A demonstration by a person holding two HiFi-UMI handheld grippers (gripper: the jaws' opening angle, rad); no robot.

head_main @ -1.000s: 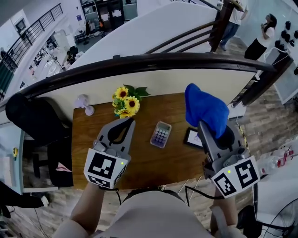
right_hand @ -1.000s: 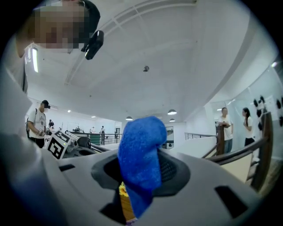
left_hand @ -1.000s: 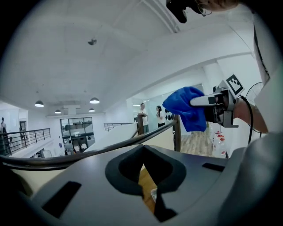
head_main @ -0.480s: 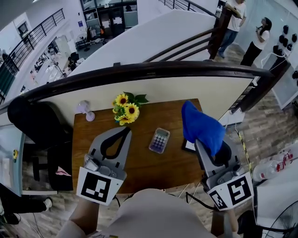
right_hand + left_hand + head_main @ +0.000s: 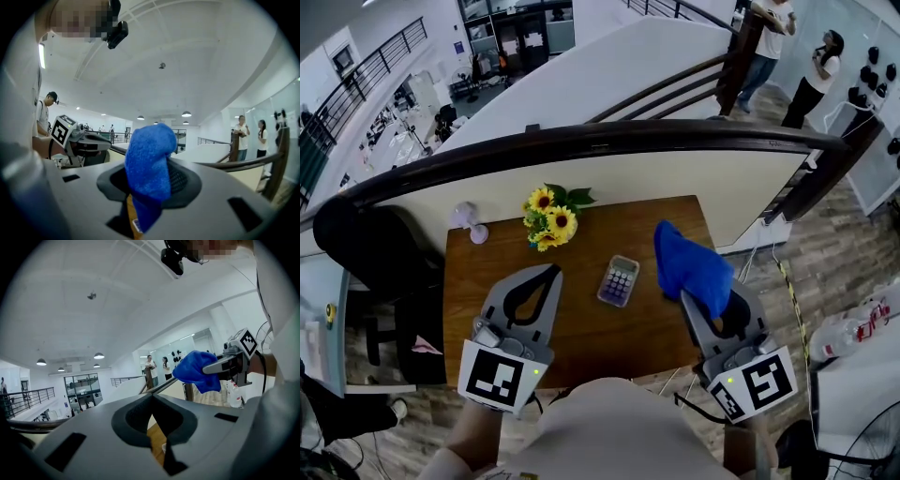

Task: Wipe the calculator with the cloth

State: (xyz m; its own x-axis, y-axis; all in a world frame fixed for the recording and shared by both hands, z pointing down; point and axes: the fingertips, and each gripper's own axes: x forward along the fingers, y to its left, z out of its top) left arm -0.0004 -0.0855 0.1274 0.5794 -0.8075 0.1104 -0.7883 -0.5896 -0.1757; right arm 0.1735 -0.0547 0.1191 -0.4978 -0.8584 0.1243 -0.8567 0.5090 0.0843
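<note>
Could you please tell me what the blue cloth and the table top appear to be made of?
Cloth: probably microfibre or terry, matte; its surface looks fuzzy with a fine nap. Table: looks like wood or wood veneer, smooth and fairly dull; warm brown colour, but laminate is possible.

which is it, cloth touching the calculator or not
Apart. The head view shows bare table wood between the cloth and the calculator, with the cloth clamped in the right hand-held gripper.

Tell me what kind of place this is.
Probably an open-plan office, upstairs: a wooden desk with a calculator stands by a curved railing overlooking a lower floor of workstations.
</note>
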